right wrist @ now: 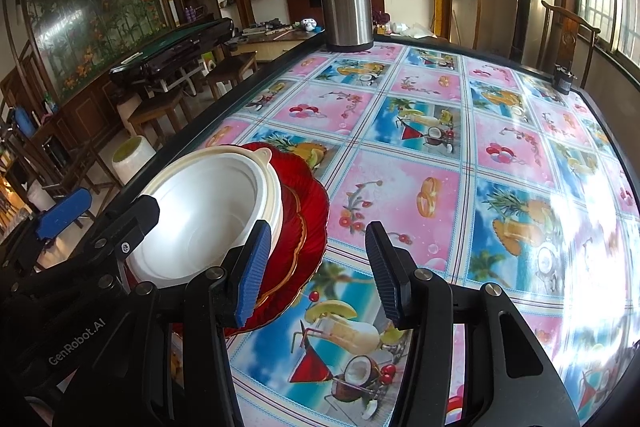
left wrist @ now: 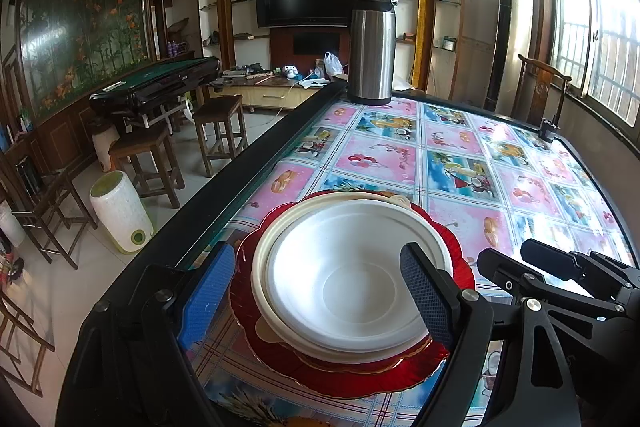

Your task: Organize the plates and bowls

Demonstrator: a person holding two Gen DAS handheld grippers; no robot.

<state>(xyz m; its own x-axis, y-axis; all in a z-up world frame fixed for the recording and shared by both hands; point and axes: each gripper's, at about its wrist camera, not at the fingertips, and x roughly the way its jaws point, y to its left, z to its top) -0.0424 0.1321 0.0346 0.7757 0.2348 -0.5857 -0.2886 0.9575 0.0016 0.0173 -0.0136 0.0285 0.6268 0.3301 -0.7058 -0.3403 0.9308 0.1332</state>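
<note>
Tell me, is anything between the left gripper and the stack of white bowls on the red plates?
Nothing visible. The left gripper is open, its fingers on either side of the white bowls, which sit nested on the red plates. The right gripper is off to the side, over the tablecloth.

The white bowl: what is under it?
Under the white bowl sits a cream bowl with only its rim showing, then red plates on the table. The bowls hide the plates' middles, so anything lying between them cannot be seen.
</note>
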